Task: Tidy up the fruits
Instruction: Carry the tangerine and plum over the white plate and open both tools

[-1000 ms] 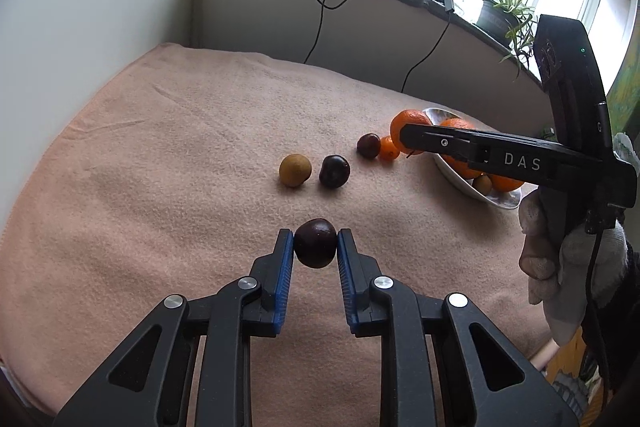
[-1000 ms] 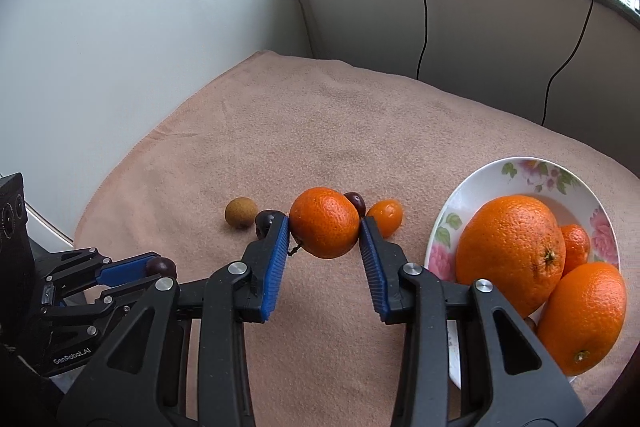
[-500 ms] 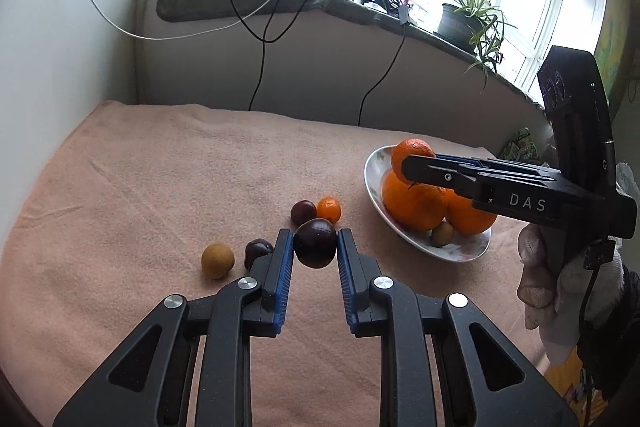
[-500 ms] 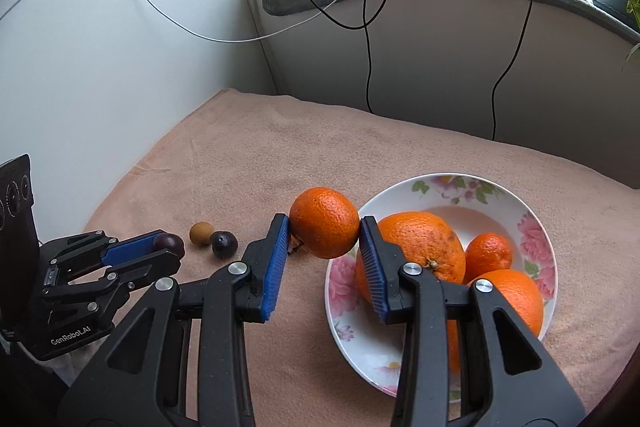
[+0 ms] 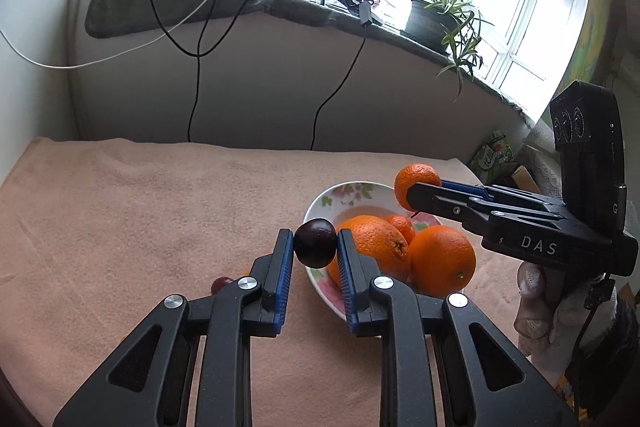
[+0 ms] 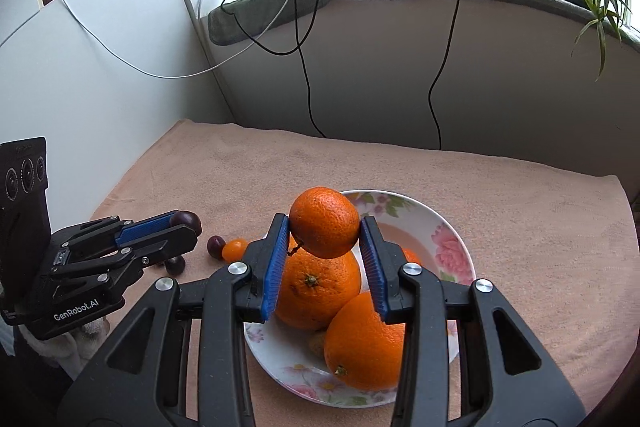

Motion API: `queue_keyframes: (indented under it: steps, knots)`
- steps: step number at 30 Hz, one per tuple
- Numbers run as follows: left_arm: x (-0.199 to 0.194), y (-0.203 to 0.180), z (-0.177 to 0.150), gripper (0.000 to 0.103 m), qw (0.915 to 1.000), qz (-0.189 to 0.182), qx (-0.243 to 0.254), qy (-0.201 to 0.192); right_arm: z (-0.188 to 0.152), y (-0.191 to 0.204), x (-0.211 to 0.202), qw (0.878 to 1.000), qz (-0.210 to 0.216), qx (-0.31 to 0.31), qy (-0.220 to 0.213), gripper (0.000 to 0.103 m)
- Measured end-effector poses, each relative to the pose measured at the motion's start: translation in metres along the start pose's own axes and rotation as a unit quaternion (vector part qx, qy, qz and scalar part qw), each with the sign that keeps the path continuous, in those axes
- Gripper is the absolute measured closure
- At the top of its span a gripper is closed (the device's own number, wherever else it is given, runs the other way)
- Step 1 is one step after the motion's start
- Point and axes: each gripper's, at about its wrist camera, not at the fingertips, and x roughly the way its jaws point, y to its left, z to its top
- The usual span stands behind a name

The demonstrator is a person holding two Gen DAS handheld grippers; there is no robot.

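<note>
Two loads are in the air at once. Largest first: the floral bowl (image 6: 448, 247) on the peach cloth (image 6: 400, 167) already carries two big oranges (image 6: 316, 287), so free space is at its far side. My right gripper (image 6: 324, 227) is clamped on a mandarin (image 6: 324, 221) above that pile; I should carry it forward to the bare patch and lower before letting go, or it may roll off. My left gripper (image 5: 315, 245) pinches a dark plum (image 5: 315, 243) at the bowl's near rim, probably just outside it, and should wait its turn.
</note>
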Motion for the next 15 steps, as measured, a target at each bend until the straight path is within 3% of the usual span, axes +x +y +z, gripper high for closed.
queue_keyframes:
  steps: [15]
  knots:
    - [0.052, -0.014, 0.025, 0.082, 0.9993, -0.027, 0.004, 0.027, 0.01, -0.039, 0.021, 0.999, -0.007, 0.028, 0.02, 0.065]
